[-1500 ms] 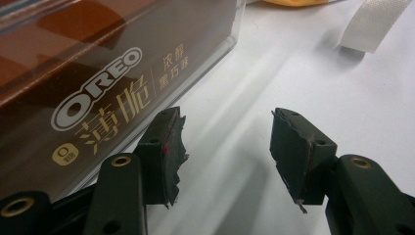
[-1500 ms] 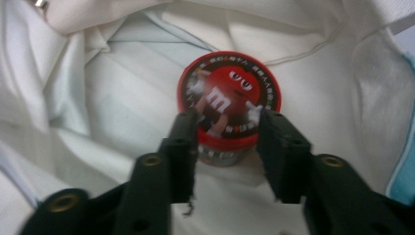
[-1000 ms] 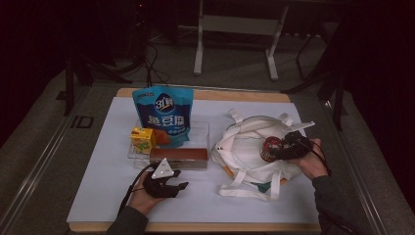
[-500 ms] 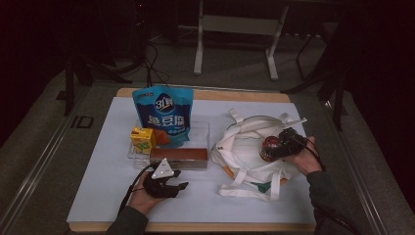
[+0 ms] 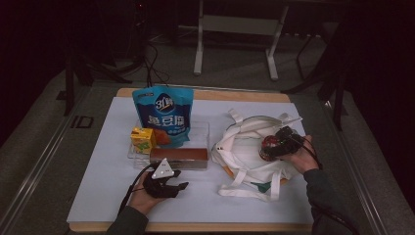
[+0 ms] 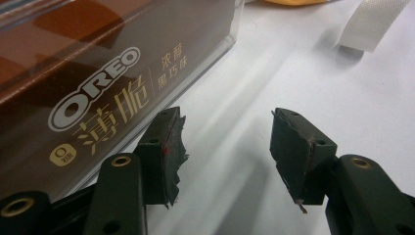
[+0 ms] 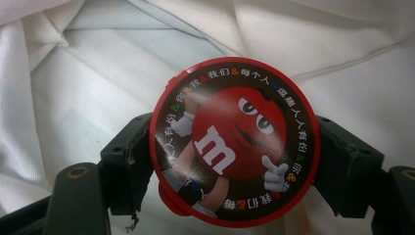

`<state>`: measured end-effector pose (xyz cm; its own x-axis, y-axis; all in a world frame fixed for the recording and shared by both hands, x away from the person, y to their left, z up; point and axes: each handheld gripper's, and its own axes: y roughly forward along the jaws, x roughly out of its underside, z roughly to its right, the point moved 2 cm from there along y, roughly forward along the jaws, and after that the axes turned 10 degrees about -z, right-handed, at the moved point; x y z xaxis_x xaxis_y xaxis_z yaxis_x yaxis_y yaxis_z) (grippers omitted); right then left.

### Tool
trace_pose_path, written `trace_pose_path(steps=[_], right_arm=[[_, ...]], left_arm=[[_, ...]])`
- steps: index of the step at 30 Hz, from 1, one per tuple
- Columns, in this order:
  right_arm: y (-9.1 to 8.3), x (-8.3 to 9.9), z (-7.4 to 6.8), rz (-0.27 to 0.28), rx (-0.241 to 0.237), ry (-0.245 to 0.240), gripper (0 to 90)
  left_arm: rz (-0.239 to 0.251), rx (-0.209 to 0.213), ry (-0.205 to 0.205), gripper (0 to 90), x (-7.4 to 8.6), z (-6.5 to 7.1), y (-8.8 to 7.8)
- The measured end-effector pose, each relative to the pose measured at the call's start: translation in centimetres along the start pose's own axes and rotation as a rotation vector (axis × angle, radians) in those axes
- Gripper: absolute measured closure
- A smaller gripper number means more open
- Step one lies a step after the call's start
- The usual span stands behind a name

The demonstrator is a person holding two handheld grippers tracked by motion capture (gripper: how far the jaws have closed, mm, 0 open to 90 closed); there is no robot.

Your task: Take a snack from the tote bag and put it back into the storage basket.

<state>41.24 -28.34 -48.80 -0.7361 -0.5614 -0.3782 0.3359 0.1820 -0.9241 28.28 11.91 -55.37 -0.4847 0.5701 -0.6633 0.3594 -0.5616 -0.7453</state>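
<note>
Now we keep the right hand-held gripper [image 7: 234, 161] clamped on the M&M's tub [image 7: 235, 142], lowering it well inside the white tote bag [image 5: 244, 147]; the left hand-held gripper [image 6: 225, 147] idles half open on the desk [image 5: 98, 196].

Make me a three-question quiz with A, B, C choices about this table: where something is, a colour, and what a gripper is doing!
1. Where is the M&M's tub?
A. over the white bag
B. in the clear tray
C. on the floor

2. What colour is the tall snack pouch?
A. red
B. blue
C. green

3. What is the left gripper doing?
A. squeezing the juice box
B. holding the pouch
C. open beside the Oreo box, holding nothing

Answers:
1 A, white cloth lies all around behind the tub.
2 B, its front is blue in the high view.
3 C, only bare table lies between its jaws.
</note>
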Motion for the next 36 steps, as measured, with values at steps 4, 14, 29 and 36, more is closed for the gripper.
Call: trace_pose_path(steps=[4, 14, 29, 36], right_arm=[[0.0, -0.2, 0.0, 0.004, -0.007, 0.002, 25.2], [-1.1, -0.1, 0.0, 0.019, -0.010, 0.004, 25.3], [-3.3, -1.1, -1.2, 0.047, -0.005, -0.041, 25.3], [-3.9, -1.8, -2.0, 0.054, -0.011, -0.069, 25.3]], left_arm=[[0.001, 0.001, 0.000, 45.8, 0.0, 0.0, 0.0], [0.001, 0.000, -0.001, 45.8, 0.0, 0.0, 0.0], [0.001, 0.000, -0.001, 45.8, 0.0, 0.0, 0.0], [0.001, 0.001, 0.002, 46.1, 0.0, 0.0, 0.0]])
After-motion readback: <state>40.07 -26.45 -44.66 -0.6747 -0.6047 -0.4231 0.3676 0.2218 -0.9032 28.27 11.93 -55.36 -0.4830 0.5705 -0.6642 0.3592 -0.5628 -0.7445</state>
